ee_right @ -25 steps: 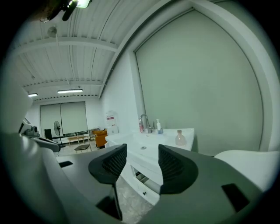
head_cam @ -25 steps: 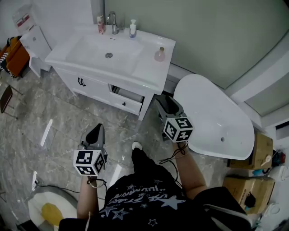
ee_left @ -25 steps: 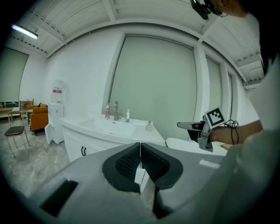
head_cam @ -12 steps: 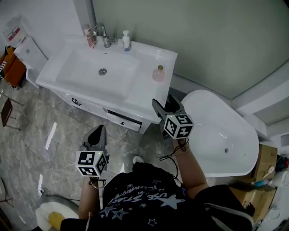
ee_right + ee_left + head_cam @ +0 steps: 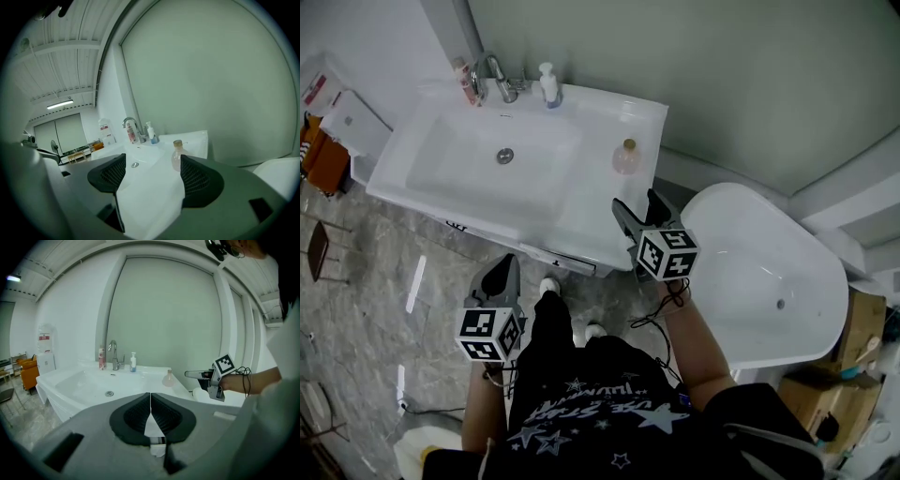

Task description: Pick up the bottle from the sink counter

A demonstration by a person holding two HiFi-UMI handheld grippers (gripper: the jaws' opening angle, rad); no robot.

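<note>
A small round pinkish bottle (image 5: 626, 157) with a gold cap stands upright on the right side of the white sink counter (image 5: 581, 202). My right gripper (image 5: 636, 208) hovers at the counter's front right corner, a short way in front of the bottle, open with nothing between its pads. In the right gripper view the bottle (image 5: 177, 153) shows just inside the right pad of that gripper (image 5: 152, 171). My left gripper (image 5: 502, 278) is held low over the floor in front of the vanity. Its jaws (image 5: 150, 397) are shut and empty, with the bottle (image 5: 168, 378) far ahead.
A faucet (image 5: 497, 73), a white pump bottle (image 5: 548, 84) and a pink tube (image 5: 466, 81) stand at the basin's back edge. A white bathtub (image 5: 764, 281) lies right of the vanity. Cardboard boxes (image 5: 825, 398) sit at the far right. The floor is grey marble tile.
The person has stepped closer to the sink. My right gripper has come forward to the counter's front corner and its jaws have spread wider. The left gripper stays low and shut.
</note>
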